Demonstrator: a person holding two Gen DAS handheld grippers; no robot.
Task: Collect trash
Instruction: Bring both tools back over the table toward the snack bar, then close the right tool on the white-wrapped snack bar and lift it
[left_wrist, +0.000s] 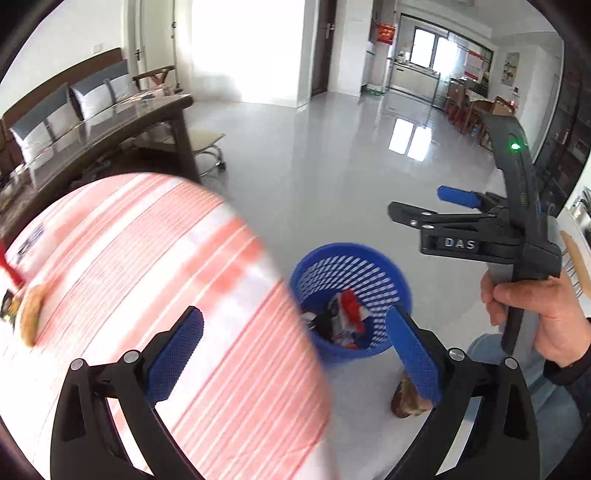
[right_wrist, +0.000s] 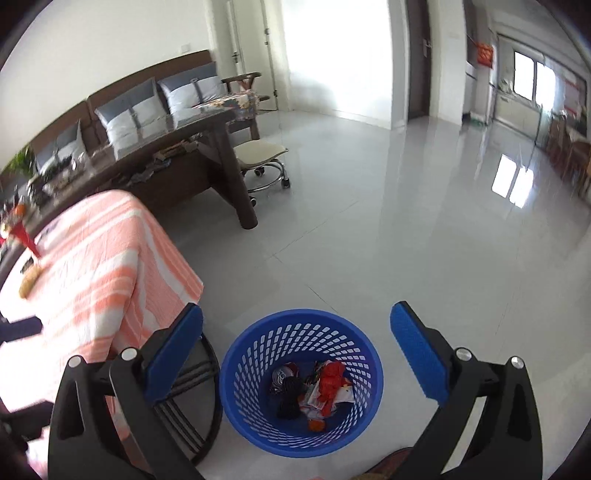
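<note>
the right claw (right_wrist: 295, 354) stands wide open with nothing between its blue pads (right_wrist: 173, 354), and it looks down at the blue basket (right_wrist: 236, 369) in the lower middle of its frame. the left claw (left_wrist: 293, 356) is also fully open and empty; in its view the basket (left_wrist: 391, 280) sits at lower centre, partly behind the cloth. in the basket lies the collected trash (right_wrist: 325, 387): red wrappers, a can and some dark pieces.

so the drop step looks finished for both claws, i think. more things wait on the bench under the striped orange cloth (right_wrist: 110, 266), at the left of the frames: a round brown piece (right_wrist: 27, 282) like bread and a red piece (right_wrist: 24, 234) near it, both blurred.

the next move calls for a swing of one claw to the left, over the bench, then a lowering around one piece and a closing on it.
</note>
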